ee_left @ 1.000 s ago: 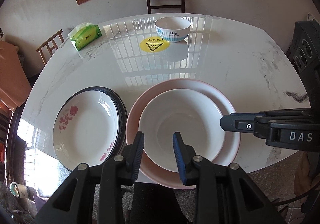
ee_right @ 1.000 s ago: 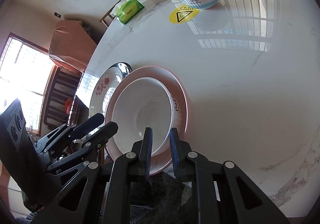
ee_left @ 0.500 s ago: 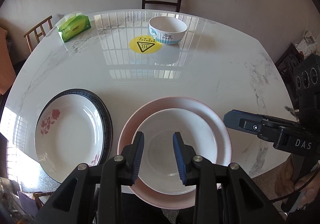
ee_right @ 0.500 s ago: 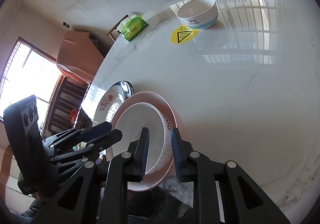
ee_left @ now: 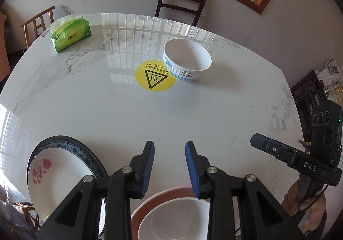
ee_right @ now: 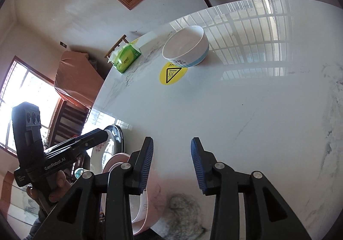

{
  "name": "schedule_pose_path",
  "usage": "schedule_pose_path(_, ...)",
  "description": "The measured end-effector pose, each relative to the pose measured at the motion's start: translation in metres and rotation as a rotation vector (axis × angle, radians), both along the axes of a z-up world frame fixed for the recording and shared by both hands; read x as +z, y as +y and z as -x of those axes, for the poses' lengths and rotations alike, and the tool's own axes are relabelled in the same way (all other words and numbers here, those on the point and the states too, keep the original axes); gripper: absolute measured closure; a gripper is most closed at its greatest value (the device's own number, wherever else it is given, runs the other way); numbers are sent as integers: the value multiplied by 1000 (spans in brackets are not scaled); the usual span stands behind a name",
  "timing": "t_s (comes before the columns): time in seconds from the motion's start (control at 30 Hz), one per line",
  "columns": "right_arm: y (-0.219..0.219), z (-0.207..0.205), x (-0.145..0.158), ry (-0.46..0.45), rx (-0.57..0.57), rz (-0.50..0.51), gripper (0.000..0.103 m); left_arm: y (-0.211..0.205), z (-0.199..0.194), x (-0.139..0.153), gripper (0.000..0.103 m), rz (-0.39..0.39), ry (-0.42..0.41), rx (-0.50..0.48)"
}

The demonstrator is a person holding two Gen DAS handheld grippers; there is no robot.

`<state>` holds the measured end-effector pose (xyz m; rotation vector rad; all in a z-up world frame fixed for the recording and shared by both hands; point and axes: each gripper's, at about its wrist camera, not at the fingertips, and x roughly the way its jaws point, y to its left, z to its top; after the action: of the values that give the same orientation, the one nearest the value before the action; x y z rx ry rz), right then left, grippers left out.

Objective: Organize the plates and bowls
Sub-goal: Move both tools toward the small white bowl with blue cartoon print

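- Left wrist view: left gripper (ee_left: 169, 165) spread, empty, now raised above white bowl (ee_left: 178, 218), upright on pink plate (ee_left: 150, 203).
- Right gripper (ee_right: 171, 163) has opened, empty.

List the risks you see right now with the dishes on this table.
1. The pink plate carrying the white bowl sits at the near table edge; a nudge from either open gripper could tip it off.
2. The flower plate also lies near the edge, beside the left gripper.
3. The striped bowl rests far across the glossy top, so the right gripper may slip on its smooth rim.
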<state>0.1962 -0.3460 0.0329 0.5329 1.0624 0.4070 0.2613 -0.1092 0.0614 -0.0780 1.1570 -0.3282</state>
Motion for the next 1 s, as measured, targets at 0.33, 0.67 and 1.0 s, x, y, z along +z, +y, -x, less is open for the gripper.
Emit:
schedule_pose_path(0.33,-32,-90,-11,69,-67,-20,61,-25,-103,-6,72,90,56,49)
schedule_pose_path(0.67,-39,-172,-21,120,-98,-3,56,-36,-176,-41,72,98,125,106)
schedule_pose_path(1.0,-21,-217,-32,133,-69,84,56,-40,-203,-63,72,75,157,160)
